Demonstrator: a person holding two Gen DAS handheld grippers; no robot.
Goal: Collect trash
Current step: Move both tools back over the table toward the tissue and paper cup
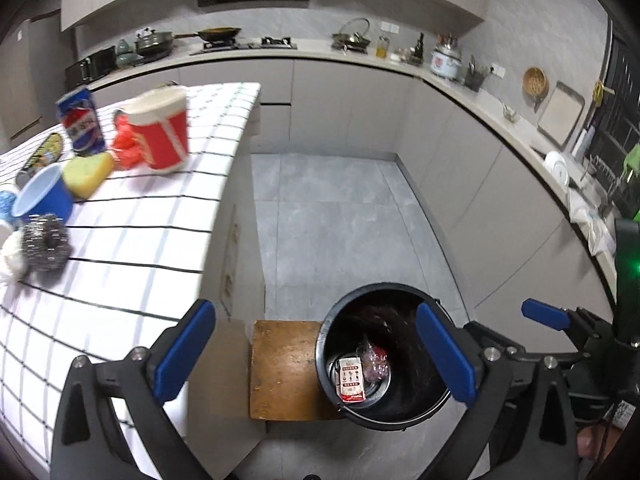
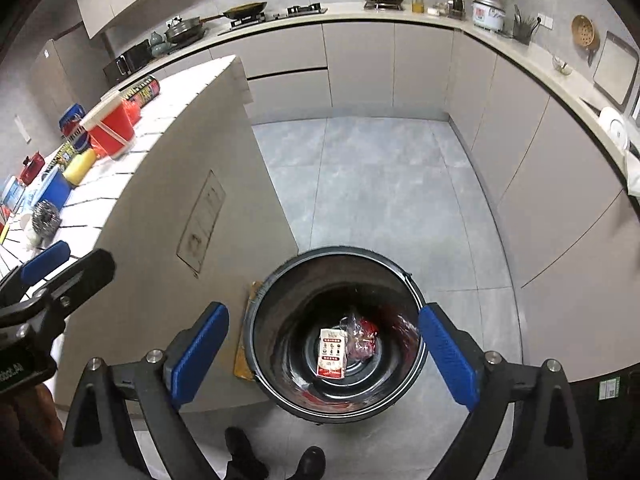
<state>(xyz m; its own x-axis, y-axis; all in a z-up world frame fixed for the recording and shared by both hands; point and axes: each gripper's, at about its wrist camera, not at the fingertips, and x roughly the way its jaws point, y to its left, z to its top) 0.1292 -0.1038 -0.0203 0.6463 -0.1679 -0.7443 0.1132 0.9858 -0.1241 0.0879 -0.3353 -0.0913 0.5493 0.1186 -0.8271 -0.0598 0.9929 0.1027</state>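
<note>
A black bin (image 1: 400, 316) (image 2: 288, 312) stands on the floor beside the table. In its bottom lie a red and white carton (image 1: 351, 380) (image 2: 331, 352) and a crumpled red and clear wrapper (image 1: 374, 360) (image 2: 360, 340). My left gripper (image 1: 316, 312) hangs open above the bin's left side, with nothing between its blue pads. My right gripper (image 2: 324, 312) is open directly over the bin's mouth, also empty. On the table stand a red paper cup (image 1: 160, 136), a blue cola can (image 1: 82, 122) and a red plastic bag (image 1: 126, 148).
The table's checked cloth (image 1: 140, 240) also carries a yellow sponge (image 1: 88, 172), a blue cup (image 1: 44, 196) and a steel scourer (image 1: 44, 242). A wooden board (image 1: 284, 372) lies under the bin. A person's shoes (image 2: 312, 460) stand near it. Grey cabinets ring the tiled floor.
</note>
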